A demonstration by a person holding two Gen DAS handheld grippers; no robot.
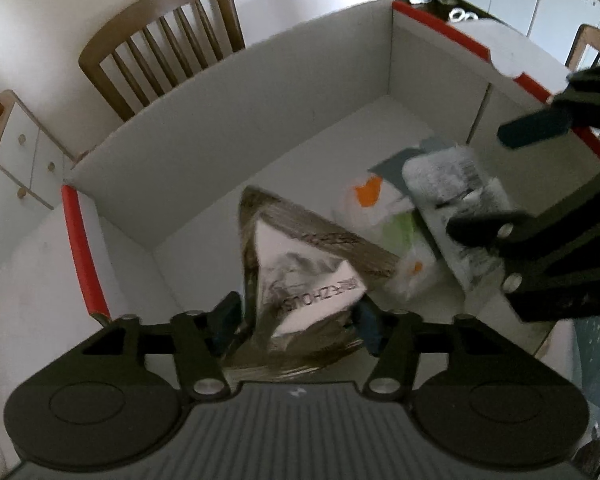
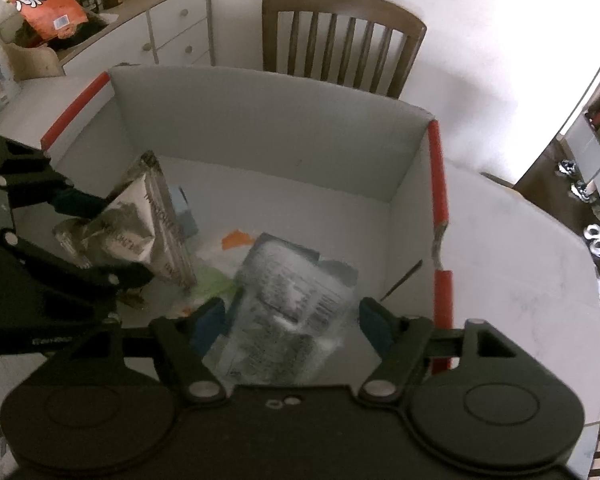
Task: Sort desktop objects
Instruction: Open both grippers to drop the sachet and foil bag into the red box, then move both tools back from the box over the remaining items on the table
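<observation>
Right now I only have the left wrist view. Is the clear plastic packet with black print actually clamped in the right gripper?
Observer: The right wrist view shows the clear plastic packet between the fingers of the right gripper, with a gap at one blue pad, so it looks loose.
Operator: Is anything hidden behind the crinkled silver foil bag?
Observer: Yes. A small pale blue boxy item lies just behind the crinkled silver foil bag, inside the white cardboard box.
Operator: Is the box's red rim on that side intact?
Observer: No, the red edge strip is torn partway along.
</observation>
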